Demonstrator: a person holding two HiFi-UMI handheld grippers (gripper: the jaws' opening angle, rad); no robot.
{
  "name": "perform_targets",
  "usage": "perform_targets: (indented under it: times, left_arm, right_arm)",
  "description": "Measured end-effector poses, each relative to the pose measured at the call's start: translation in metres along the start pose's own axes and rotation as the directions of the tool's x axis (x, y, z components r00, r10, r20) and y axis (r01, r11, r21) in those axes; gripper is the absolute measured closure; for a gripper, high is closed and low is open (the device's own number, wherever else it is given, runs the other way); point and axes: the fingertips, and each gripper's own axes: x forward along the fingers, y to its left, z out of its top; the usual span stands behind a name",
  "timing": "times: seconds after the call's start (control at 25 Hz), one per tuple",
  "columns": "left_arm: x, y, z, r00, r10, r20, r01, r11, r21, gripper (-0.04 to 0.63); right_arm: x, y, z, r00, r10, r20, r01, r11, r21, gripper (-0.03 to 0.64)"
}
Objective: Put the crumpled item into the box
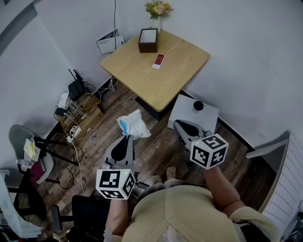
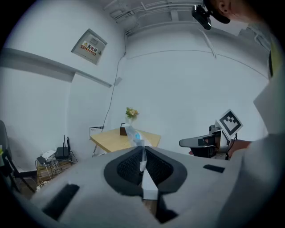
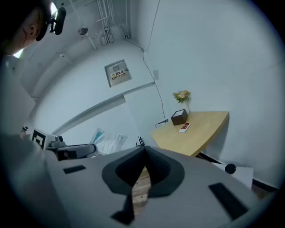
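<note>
A crumpled white and blue item (image 1: 133,125) hangs above the wood floor, and my left gripper (image 1: 127,137) is shut on its lower edge. In the left gripper view the item (image 2: 135,135) sticks up from the closed jaws of the left gripper (image 2: 142,150). A dark brown open box (image 1: 147,40) stands at the far side of the wooden table (image 1: 142,80), well beyond both grippers. My right gripper (image 1: 178,124) is shut and holds nothing. The right gripper view shows the right gripper (image 3: 143,151), the box (image 3: 179,117) and the item (image 3: 109,143).
On the table are a red remote (image 1: 158,60) beside the box and a vase of flowers (image 1: 158,9) behind it. A white low unit (image 1: 187,109) carrying a black round object (image 1: 198,106) sits under the table's near corner. A router shelf with cables (image 1: 78,94) and a chair (image 1: 28,151) stand at the left.
</note>
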Motion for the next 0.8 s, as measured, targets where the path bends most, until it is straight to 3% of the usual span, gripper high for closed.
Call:
perform_targets:
  times: [0.8]
  left_arm:
    - [0.04,-0.011,0.001,1.0,0.016,-0.011,-0.016,1.0,0.012,0.565]
  right_arm:
    - [0.013,-0.032,0.01,1.0,0.022,-0.004,-0.021,1.0,0.023,0.586]
